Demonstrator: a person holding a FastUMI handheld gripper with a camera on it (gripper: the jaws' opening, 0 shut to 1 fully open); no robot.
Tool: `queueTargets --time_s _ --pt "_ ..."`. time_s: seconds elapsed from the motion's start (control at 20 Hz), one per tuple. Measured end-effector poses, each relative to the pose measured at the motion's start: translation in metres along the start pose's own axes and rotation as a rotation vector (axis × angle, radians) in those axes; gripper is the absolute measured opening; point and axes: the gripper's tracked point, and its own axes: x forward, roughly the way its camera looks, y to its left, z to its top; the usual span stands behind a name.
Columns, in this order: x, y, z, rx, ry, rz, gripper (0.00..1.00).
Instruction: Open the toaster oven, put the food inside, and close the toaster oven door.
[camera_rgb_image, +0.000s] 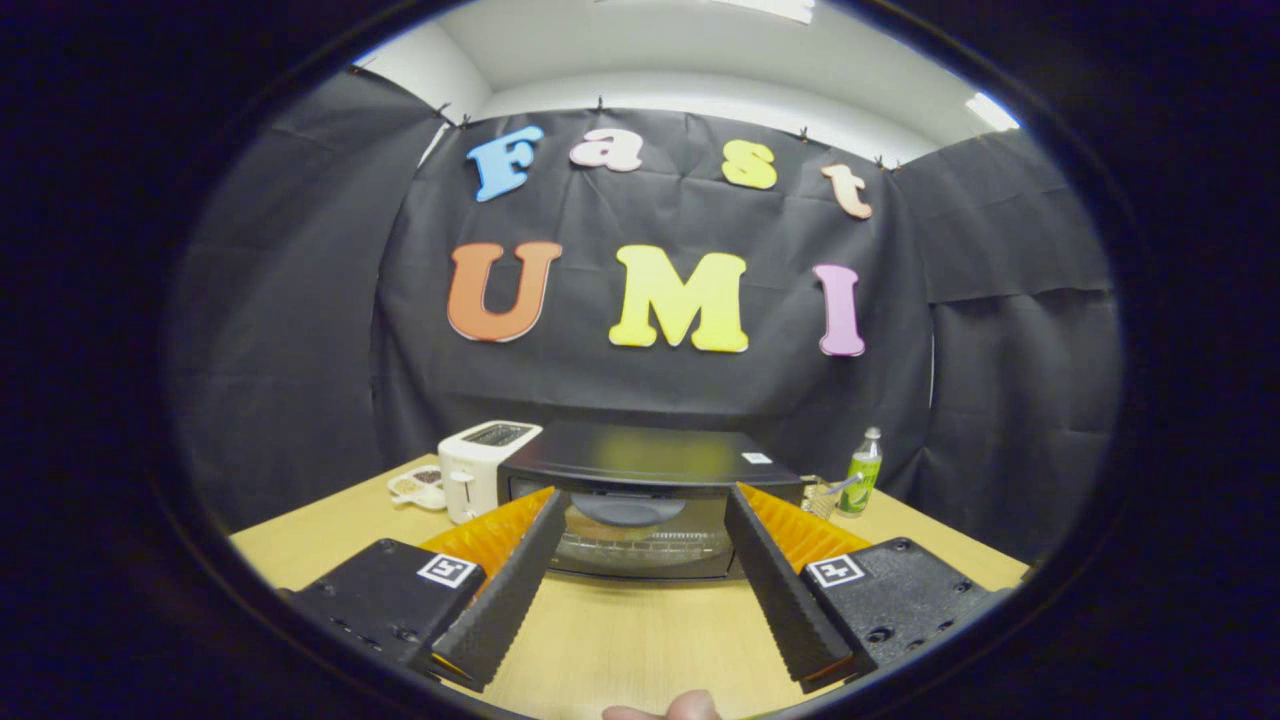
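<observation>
The black boxy toaster oven sits on the pale wooden table with its glass door up and a dark plate-like shape behind it, squarely ahead of the gripper, whose empty fingers stand wide apart, apparently lined up on the door.

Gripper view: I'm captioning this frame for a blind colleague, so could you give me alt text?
The gripper is open and holds nothing, its fingers spread toward a black toaster oven just ahead on a wooden table, door closed with a plate-like shape behind the glass. A white toaster and small dish sit on one side, a green bottle on the other.
</observation>
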Motion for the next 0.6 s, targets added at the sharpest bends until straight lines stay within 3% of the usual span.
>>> queueTargets --time_s 0.3,0.45,0.6 --pt "-0.062 -0.052 0.107 0.103 -0.11 0.024 1.0" --pt "-0.099 -0.082 0.135 0.159 -0.12 0.026 1.0" --pt "-0.129 -0.112 0.142 0.121 -0.137 -0.032 1.0"
